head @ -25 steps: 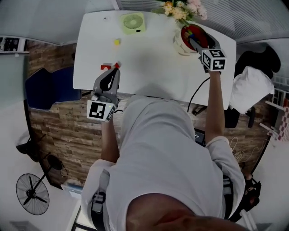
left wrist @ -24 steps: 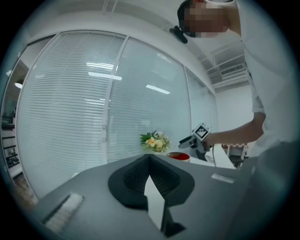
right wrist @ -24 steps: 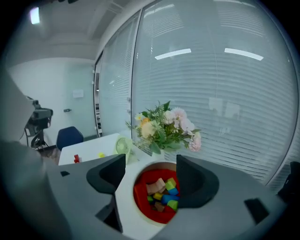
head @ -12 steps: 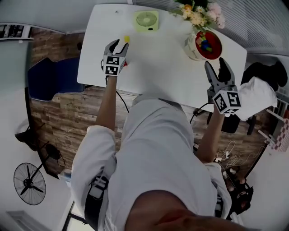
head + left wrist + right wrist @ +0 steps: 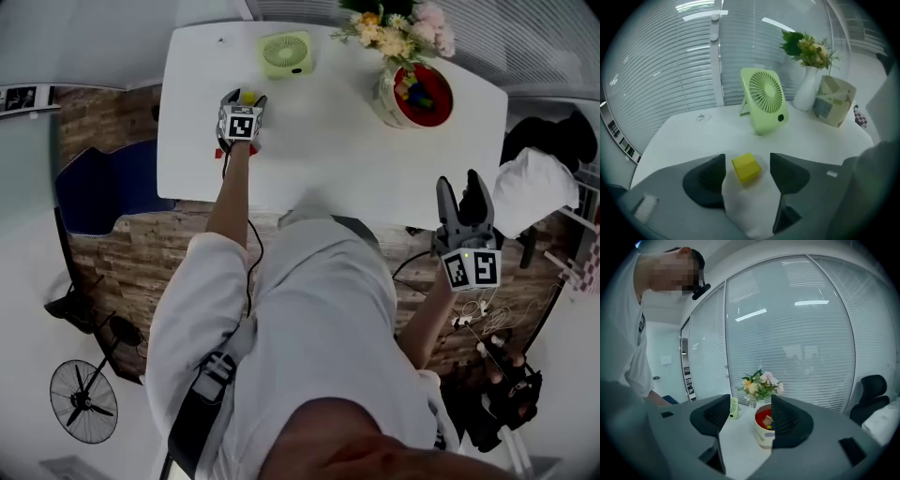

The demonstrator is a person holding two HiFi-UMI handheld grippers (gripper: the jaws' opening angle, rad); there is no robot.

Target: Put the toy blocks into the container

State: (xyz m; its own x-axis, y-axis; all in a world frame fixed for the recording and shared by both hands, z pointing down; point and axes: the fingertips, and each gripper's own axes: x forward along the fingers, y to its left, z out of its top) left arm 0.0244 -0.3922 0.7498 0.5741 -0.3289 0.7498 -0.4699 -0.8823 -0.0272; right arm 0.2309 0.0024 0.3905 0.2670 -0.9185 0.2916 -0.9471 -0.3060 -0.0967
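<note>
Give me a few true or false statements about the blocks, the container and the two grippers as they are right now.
1. A yellow block lies between the jaws of the left gripper. True; those jaws are opening and the pads are clear of it.
2. The right gripper holds a block. False: nothing is between its jaws, which are closing.
3. The container is empty. False: several blocks lie inside it.
4. The flowers stand right beside the container. True.

No words, brands or numbers can be read anywhere. Only square black-and-white markers are seen, on the left cube (image 5: 239, 123) and the right cube (image 5: 472, 269).
</note>
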